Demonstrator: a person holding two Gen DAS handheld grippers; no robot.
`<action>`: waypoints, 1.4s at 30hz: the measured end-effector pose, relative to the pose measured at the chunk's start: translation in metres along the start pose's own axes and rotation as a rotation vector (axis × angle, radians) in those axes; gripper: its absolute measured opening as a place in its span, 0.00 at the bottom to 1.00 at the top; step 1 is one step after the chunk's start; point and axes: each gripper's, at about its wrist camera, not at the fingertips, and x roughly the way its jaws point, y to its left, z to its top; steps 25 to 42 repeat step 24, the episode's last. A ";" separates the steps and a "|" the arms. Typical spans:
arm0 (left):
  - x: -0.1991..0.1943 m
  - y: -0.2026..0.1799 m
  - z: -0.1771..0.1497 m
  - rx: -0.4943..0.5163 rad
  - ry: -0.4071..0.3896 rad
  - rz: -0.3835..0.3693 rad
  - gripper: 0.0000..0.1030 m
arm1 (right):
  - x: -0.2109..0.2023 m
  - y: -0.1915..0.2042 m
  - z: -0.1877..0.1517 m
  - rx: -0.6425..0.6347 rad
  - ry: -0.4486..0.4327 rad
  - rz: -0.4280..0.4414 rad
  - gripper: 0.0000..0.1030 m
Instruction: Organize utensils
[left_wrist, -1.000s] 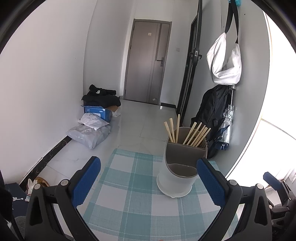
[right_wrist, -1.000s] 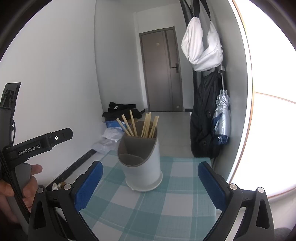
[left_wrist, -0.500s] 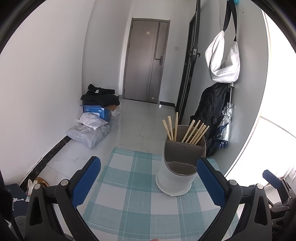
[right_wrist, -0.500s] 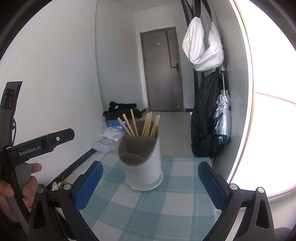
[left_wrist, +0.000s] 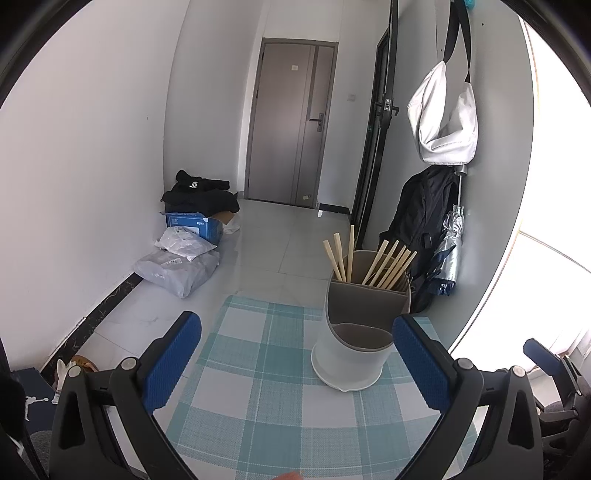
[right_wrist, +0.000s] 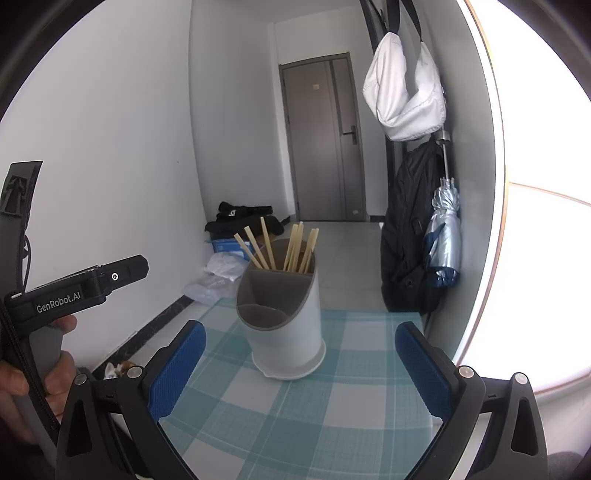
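A white utensil holder (left_wrist: 351, 354) with a grey divided insert stands on the teal checked tablecloth (left_wrist: 258, 387). Several wooden chopsticks (left_wrist: 384, 264) stand in its rear compartment; the front compartment looks empty. It also shows in the right wrist view (right_wrist: 284, 325), with the chopsticks (right_wrist: 288, 249) in its rear part. My left gripper (left_wrist: 295, 362) is open and empty, just short of the holder. My right gripper (right_wrist: 299, 369) is open and empty, facing the holder from close by. The left gripper's body (right_wrist: 74, 291) shows at the left of the right wrist view.
The table's far edge drops to a tiled floor. Bags and a blue box (left_wrist: 192, 225) lie by the left wall. A black backpack (left_wrist: 421, 229), a folded umbrella (right_wrist: 443, 236) and a white bag (right_wrist: 402, 88) hang on the right wall.
Both views have shifted only slightly; the holder sits a little higher and nearer in the frames. Both grippers stay open and empty.
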 end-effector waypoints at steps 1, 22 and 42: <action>0.000 0.000 0.000 -0.002 0.002 0.000 0.99 | 0.000 0.000 0.000 0.000 -0.001 0.000 1.00; 0.003 -0.001 0.002 0.002 0.002 0.009 0.99 | 0.000 0.000 0.000 -0.002 0.001 0.002 1.00; 0.004 -0.002 0.001 0.001 0.007 0.010 0.99 | 0.000 0.000 -0.001 -0.003 0.002 0.003 1.00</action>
